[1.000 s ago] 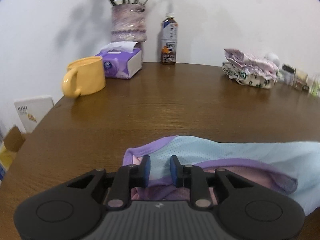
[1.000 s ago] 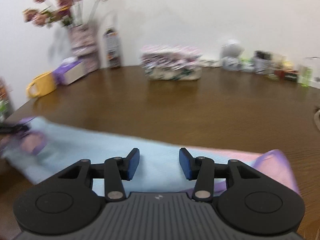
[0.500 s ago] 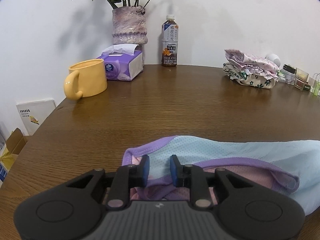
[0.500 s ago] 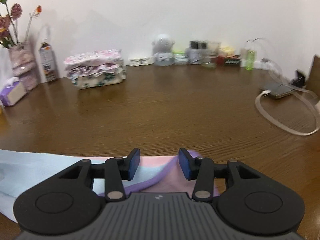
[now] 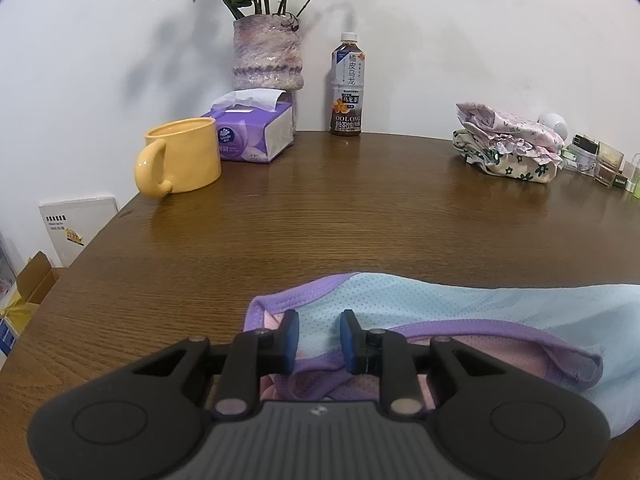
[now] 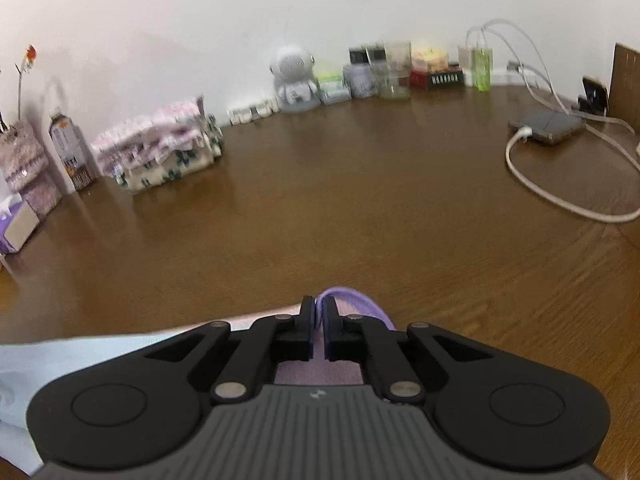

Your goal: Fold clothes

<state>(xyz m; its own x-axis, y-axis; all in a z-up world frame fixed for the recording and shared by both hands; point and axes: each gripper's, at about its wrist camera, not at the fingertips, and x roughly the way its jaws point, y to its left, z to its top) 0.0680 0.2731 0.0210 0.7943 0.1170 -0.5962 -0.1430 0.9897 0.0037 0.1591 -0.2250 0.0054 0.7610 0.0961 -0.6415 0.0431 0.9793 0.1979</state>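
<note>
Brown wooden surface (image 5: 320,220). On it: yellow mug (image 5: 182,158) at left of the left view, purple tissue box (image 5: 252,134), flower vase (image 5: 267,54) and tea bottle (image 5: 347,86) at upper centre, folded floral clothes (image 5: 508,142) at right, light blue and purple garment (image 5: 460,312) at bottom

- Both views are evenly and softly lit; the wall (image 5: 440,20) is bright.
- The vase (image 5: 268,54) and bottle (image 5: 347,84) beyond the left claw (image 5: 318,334) cast soft shadows on the wall, leaning left.
- The counter (image 5: 360,208) carries a dull sheen with faint reflections.
- The left view is sharp; the right view is motion-blurred, most at the folded pile (image 6: 160,152) far left of the right claw (image 6: 319,312).
- Fisheye bending curves the counter's edge, and the corners go dark.
</note>
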